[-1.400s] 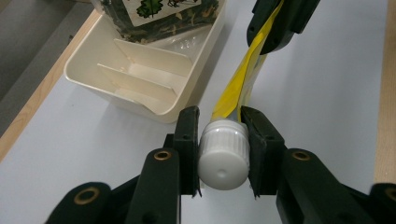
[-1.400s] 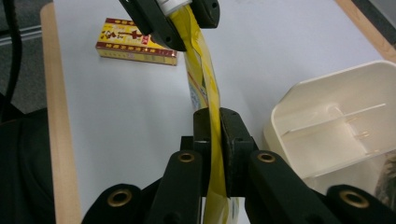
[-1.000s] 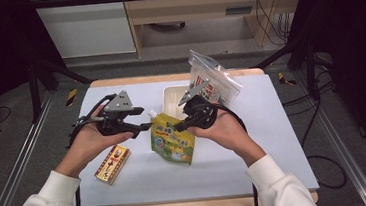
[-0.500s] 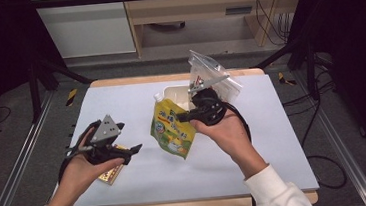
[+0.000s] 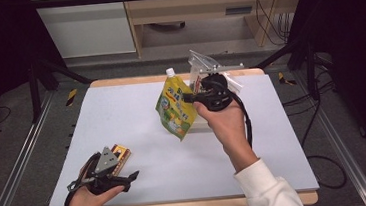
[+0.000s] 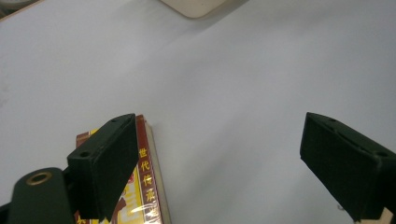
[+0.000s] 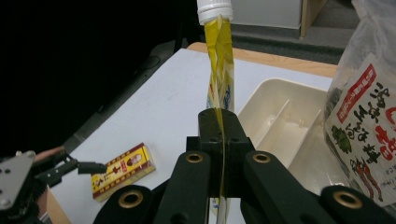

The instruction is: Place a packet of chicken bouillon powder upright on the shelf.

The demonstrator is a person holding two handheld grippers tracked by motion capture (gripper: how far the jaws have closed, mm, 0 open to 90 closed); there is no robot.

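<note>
Right tool [image 5: 196, 98] is clamped flat on the edge of the pouch [image 5: 175, 108], holding it up off the counter [image 5: 121, 103] near the back, cap up, long axis roughly vertical; in the right gripper view the pouch [image 7: 219, 74] runs straight up out of the pressed-together jaws, with the tray [image 7: 280, 126] and the snack bag [image 7: 369, 107] just behind it. Left tool [image 5: 122, 177] is low at the near left corner, jaws spread wide; they have just been opening, nothing between them. The box [image 5: 117, 156] lies flat on the counter just beside that tool, touching or nearly so at its far side. In the left gripper view the box [image 6: 148, 186] sits under and just inboard of the left-hand jaw, long axis running along the jaw line rather than across it, so it isn't centred in the gap. My read: the left hand [image 5: 87, 204] is the nearer one by far for the box, and it needs to shift sideways toward the box to straddle the short width before closing. The right hand is well apart and busy with the pouch.
</note>
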